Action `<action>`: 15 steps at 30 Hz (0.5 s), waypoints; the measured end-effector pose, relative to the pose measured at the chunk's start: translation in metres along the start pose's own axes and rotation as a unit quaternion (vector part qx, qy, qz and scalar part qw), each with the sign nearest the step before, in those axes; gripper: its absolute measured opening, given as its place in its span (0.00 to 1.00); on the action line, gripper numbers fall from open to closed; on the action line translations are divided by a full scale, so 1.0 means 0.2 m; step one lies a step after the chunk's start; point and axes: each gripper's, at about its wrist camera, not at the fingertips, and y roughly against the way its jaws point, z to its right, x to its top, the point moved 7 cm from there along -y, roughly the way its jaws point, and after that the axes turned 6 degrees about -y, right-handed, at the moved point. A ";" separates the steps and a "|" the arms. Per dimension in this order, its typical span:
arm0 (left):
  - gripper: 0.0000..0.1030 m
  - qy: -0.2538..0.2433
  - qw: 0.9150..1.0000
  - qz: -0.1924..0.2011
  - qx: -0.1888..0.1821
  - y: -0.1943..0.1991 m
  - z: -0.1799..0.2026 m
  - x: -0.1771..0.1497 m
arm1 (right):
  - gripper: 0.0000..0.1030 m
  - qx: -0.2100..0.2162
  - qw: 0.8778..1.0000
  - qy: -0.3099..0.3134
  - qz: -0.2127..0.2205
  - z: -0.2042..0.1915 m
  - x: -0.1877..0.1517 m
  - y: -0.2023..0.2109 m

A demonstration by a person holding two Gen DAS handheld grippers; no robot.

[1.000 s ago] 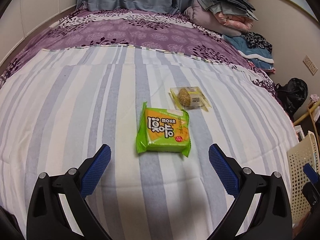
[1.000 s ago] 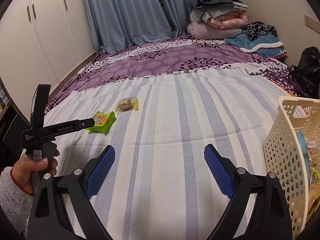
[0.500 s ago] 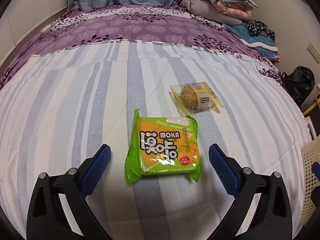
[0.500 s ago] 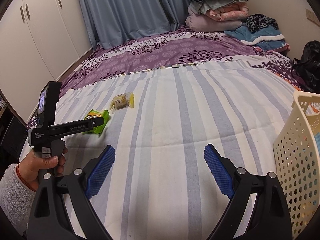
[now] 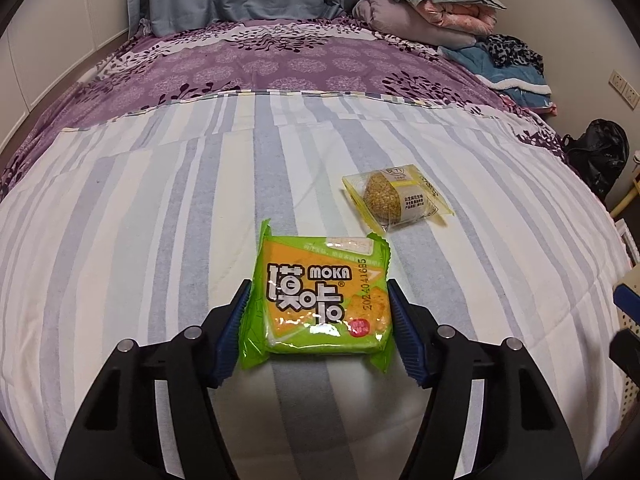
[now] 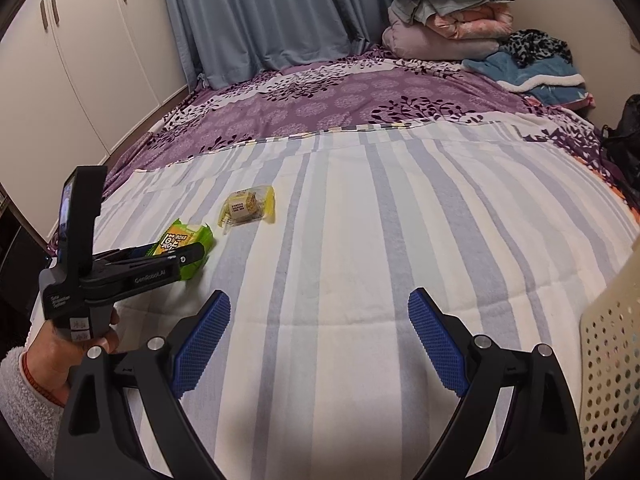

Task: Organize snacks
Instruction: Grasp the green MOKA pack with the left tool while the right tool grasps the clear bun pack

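We find the left gripper (image 5: 318, 326) clamped on the green MOKA snack pack (image 5: 320, 304), which lies on the striped bed (image 5: 140, 220). The right gripper (image 6: 320, 344) hangs over the bed with jaws apart.

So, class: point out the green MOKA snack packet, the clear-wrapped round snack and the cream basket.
green MOKA snack packet (image 5: 320, 300), left wrist view, middle of its printed front.
clear-wrapped round snack (image 5: 382, 199), left wrist view, on the round cake inside.
cream basket (image 6: 612, 344), right wrist view, on its perforated wall.
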 end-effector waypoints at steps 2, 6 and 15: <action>0.64 0.003 1.000 0.002 0.001 0.01 -0.01 0.00 | 0.87 0.002 1.000 0.002 -0.003 -0.03 0.03 -0.05; 0.64 0.014 1.000 0.009 0.004 0.07 -0.06 -0.01 | 0.87 0.007 1.000 0.013 -0.008 -0.09 0.09 -0.18; 0.64 0.024 0.999 0.023 0.016 0.22 -0.14 -0.07 | 0.87 0.022 0.998 0.050 -0.034 -0.33 0.24 -0.54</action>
